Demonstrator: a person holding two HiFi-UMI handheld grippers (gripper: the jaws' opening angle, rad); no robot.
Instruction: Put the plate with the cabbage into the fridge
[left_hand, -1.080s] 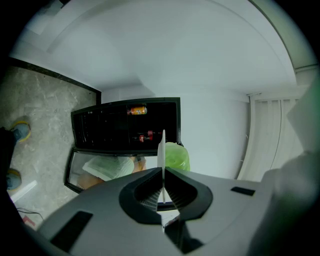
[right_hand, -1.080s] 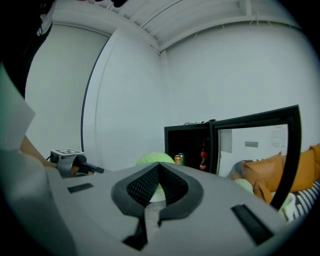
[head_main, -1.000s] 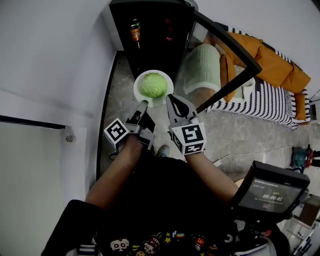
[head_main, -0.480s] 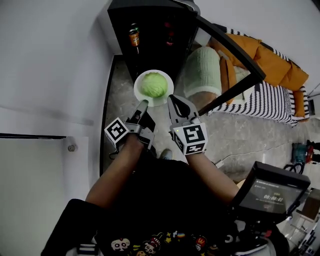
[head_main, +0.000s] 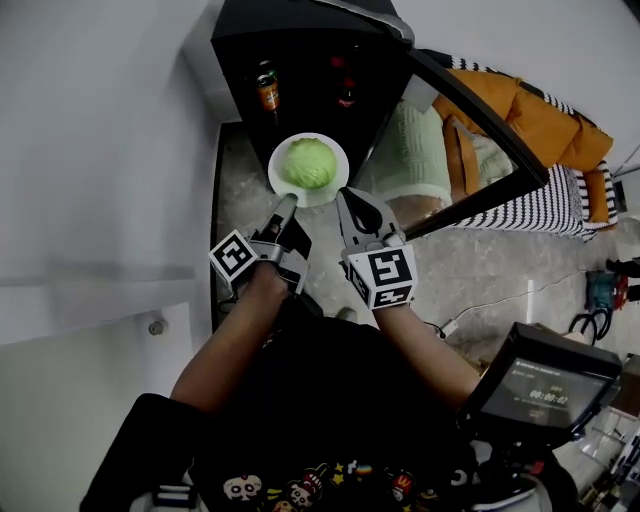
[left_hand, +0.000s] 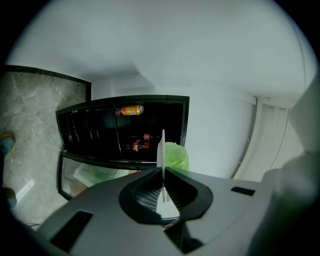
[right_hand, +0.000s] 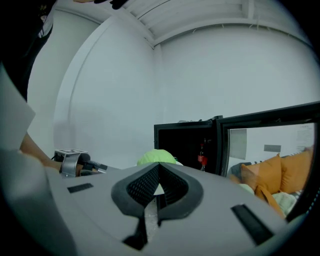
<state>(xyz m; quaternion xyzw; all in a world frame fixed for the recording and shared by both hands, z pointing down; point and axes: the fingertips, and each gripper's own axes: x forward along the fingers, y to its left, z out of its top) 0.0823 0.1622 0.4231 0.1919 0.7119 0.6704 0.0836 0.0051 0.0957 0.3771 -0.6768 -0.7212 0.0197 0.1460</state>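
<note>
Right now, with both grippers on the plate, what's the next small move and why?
Probably ease the plate forward, level, into the fridge: left gripper and right gripper pinch its near rim, cabbage sits on top, door open.

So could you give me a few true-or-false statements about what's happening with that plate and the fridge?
1. The left gripper and the right gripper both pinch the plate by its rim. True.
2. The fridge has its door shut. False: the door stands open.
3. The plate rests on a shelf inside the fridge. False: it is held in the air in front of the fridge.
4. A green cabbage lies on the plate. True.
5. A bottle with an orange label is inside the fridge. True.
</note>
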